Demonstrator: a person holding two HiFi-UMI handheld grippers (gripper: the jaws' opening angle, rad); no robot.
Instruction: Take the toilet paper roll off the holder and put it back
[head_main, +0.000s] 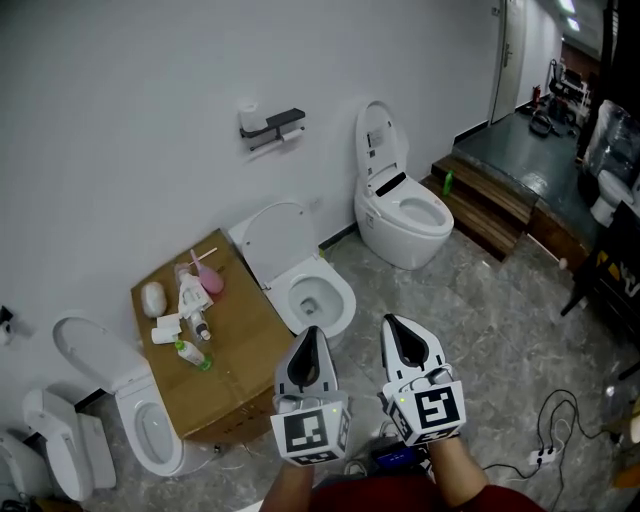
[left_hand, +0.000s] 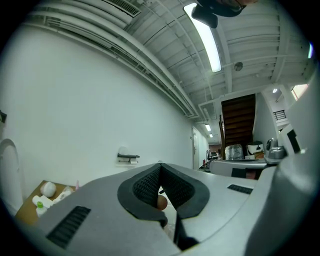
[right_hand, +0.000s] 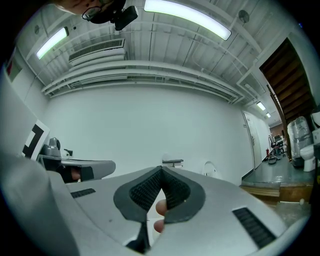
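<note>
Both jaws clenched empty, left gripper (head_main: 312, 335) and right gripper (head_main: 392, 325); open one before nearing white toilet paper roll (head_main: 292, 133) on black wall holder (head_main: 270, 122), 11 o'clock, well apart.

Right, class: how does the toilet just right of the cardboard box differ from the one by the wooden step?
The toilet by the box has a plain lid; the toilet by the step has dark fittings at its hinge. The toilet by the box looks slimmer, the toilet by the step bulkier. Both are white, with lids raised.
</note>
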